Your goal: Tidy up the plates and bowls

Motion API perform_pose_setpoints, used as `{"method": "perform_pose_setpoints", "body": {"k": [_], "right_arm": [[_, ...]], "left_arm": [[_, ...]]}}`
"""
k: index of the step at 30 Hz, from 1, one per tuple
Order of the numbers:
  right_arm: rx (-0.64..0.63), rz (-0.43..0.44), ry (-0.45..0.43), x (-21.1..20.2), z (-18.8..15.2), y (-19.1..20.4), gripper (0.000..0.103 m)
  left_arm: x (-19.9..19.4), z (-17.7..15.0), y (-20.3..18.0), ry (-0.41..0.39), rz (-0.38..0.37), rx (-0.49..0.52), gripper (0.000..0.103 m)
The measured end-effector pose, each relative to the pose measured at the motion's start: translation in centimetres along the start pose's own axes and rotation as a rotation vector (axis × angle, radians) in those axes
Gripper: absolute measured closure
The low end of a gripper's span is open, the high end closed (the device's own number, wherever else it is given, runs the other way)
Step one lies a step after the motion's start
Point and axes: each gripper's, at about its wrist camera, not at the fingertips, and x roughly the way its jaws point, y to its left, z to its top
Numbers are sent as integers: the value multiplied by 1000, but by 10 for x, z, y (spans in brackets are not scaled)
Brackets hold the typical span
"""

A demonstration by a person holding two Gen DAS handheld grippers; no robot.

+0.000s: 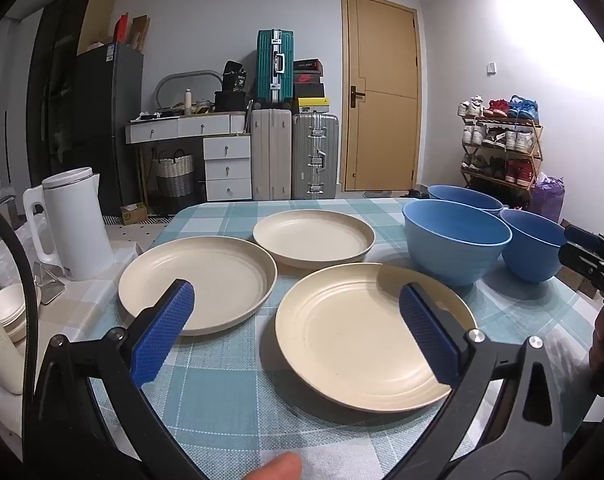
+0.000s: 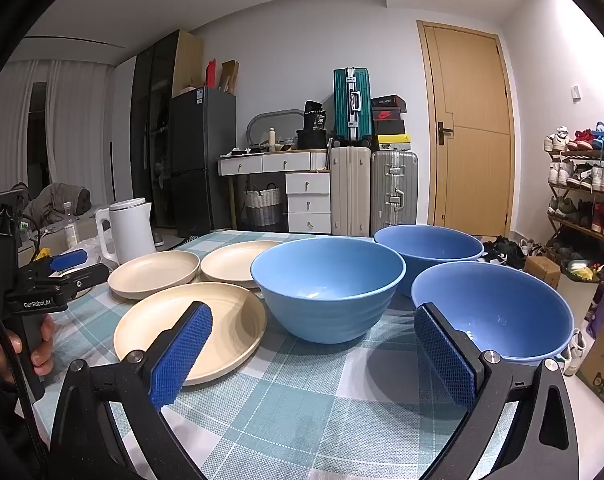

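Three cream plates lie apart on the checked tablecloth: a near plate (image 1: pixel 365 336) (image 2: pixel 206 328), a left plate (image 1: pixel 198 280) (image 2: pixel 154 274) and a far plate (image 1: pixel 313 238) (image 2: pixel 234 264). Three blue bowls stand upright to the right: a middle bowl (image 1: pixel 455 242) (image 2: pixel 327 288), a far bowl (image 1: pixel 465 198) (image 2: pixel 427 248) and a right bowl (image 1: pixel 531 246) (image 2: pixel 491 312). My left gripper (image 1: pixel 298 300) is open and empty, above the near and left plates. My right gripper (image 2: pixel 313 320) is open and empty, in front of the middle and right bowls.
A white kettle (image 1: pixel 72 224) (image 2: pixel 128 230) stands at the table's left, with small white bowls (image 1: pixel 10 310) beside it. The table's right edge (image 2: pixel 541 400) drops to the floor, where a cardboard box (image 2: pixel 601 364) and a shoe rack (image 2: pixel 585 192) stand. Suitcases and a door are behind.
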Motion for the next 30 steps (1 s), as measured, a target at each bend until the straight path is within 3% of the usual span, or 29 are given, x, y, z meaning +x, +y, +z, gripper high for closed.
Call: {"method": "perform_pose_setpoints", "body": {"k": [30], "right_arm": [[-6,-1,3,0,0,1,0]], "left_arm": [[-1,1,-1,-5,-2,6,1]]}}
